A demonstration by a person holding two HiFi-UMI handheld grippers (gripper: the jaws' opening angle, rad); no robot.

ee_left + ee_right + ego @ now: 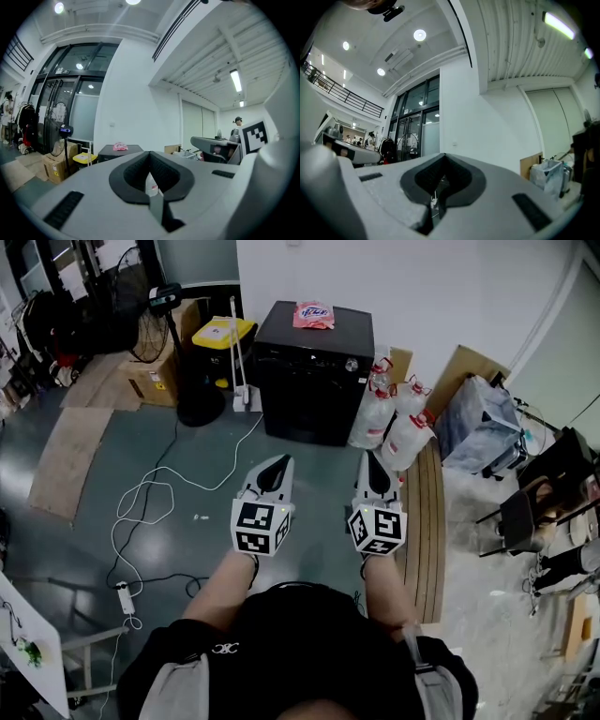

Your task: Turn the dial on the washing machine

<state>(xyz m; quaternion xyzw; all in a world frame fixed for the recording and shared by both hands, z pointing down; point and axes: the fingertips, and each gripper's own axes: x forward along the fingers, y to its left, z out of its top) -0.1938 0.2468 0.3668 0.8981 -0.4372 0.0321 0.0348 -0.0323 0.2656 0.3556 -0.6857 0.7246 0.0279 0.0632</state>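
Note:
The black washing machine stands against the white wall, well ahead of both grippers. Its small silver dial is at the top right of the front, and a pink packet lies on the lid. My left gripper and right gripper are held side by side above the floor, short of the machine, both shut and empty. In the left gripper view the machine shows far off beyond the shut left gripper. The right gripper points up at the wall and the ceiling.
Several large water bottles stand right of the machine. A fan stand, a yellow box and cardboard boxes are to its left. White cables trail over the floor. Wooden planks, a wrapped bundle and chairs are at the right.

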